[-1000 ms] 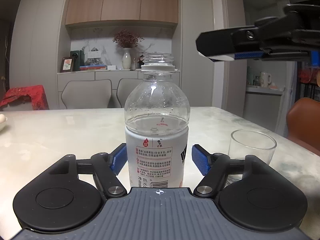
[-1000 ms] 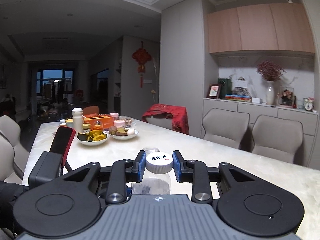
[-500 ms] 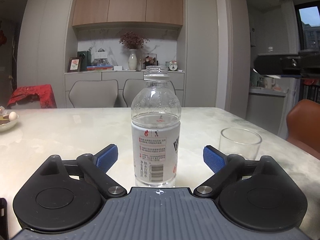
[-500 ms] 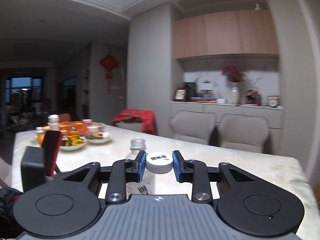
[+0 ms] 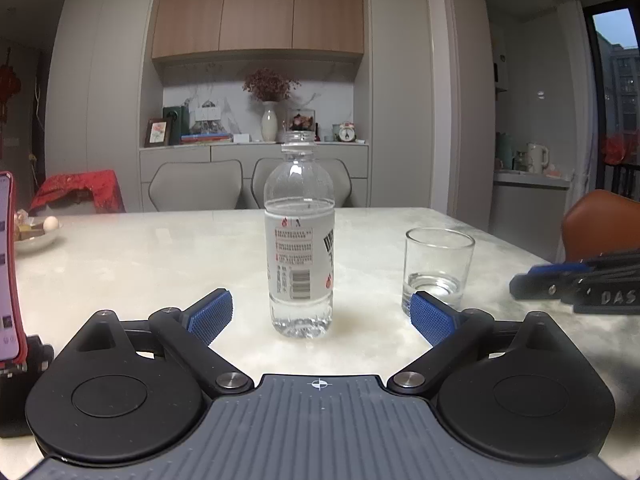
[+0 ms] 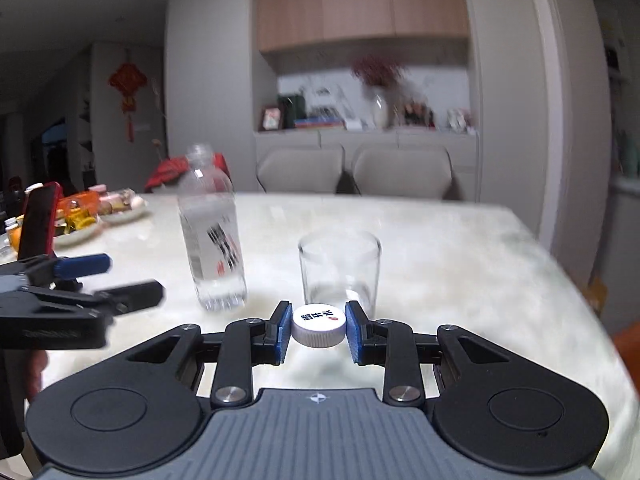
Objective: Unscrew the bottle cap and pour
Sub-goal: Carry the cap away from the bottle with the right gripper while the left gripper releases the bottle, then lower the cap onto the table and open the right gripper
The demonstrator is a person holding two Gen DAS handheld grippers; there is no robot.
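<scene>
A clear uncapped water bottle with a white label stands upright on the marble table, about two thirds full. My left gripper is open, pulled back from the bottle, not touching it. A glass stands right of the bottle, seemingly empty. My right gripper is shut on the white bottle cap, low over the table, just in front of the glass. The bottle shows blurred to its left. The right gripper also shows at the right edge of the left wrist view.
A red phone on a stand is at the left edge. Plates of food sit at the far left of the table. Grey chairs stand behind the table, an orange chair at the right. The table edge runs along the right.
My left gripper opened wider and drew back from the bottle. My right gripper, holding the cap, came down from above the bottle to low over the table in front of the glass.
</scene>
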